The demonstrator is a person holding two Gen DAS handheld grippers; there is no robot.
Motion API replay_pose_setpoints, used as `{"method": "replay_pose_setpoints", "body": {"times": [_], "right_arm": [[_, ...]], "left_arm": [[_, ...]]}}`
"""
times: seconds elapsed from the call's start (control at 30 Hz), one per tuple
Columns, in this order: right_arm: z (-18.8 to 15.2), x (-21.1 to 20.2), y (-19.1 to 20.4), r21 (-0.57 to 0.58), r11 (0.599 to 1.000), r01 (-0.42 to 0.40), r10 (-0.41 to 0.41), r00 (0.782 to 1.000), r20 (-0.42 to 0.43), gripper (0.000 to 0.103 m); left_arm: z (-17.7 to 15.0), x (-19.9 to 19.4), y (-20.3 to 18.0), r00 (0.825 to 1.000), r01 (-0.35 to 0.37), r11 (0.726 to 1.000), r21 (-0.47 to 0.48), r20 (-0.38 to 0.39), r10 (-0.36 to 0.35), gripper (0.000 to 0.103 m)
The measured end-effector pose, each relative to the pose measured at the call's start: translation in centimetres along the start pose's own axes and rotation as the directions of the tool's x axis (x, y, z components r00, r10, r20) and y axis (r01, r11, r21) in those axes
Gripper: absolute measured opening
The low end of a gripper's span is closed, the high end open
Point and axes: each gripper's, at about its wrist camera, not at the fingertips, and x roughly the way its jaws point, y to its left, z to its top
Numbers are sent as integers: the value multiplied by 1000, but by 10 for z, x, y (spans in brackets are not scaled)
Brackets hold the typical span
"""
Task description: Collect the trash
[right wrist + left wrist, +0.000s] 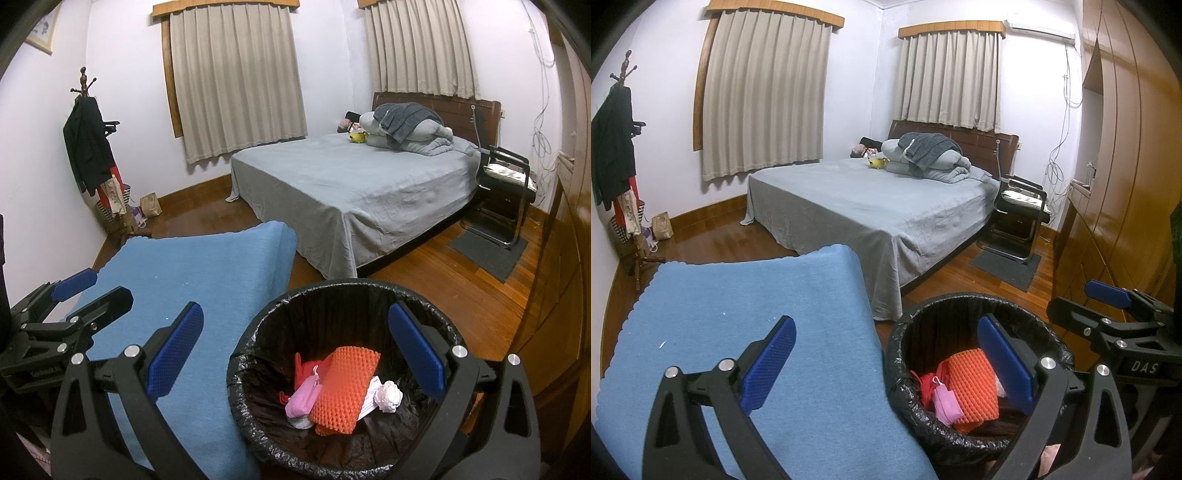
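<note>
Hovering released and empty, both grippers faced the lined trash bin (347, 295); the right gripper (295, 354) hung over its mouth, the left gripper (886, 362) straddled the bench's blue cloth (757, 314) beside it.

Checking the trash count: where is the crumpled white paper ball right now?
In the right wrist view, the crumpled white paper ball lies inside the black-lined bin, at the right, beside the orange foam sheet.

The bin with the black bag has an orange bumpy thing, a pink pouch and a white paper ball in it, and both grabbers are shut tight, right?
Nearly. The bin holds them all, but the right wrist view shows both grabbers open, holding nothing.
</note>
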Motion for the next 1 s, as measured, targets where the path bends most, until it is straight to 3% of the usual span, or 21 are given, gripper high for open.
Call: {"method": "replay_pose_setpoints", "body": {"times": [1.0], "right_arm": [[0, 0, 4, -1, 1000, 0, 0, 1000, -4, 98]], "left_arm": [[1, -1, 2, 1000, -2, 1000, 0, -3, 2, 97]]}}
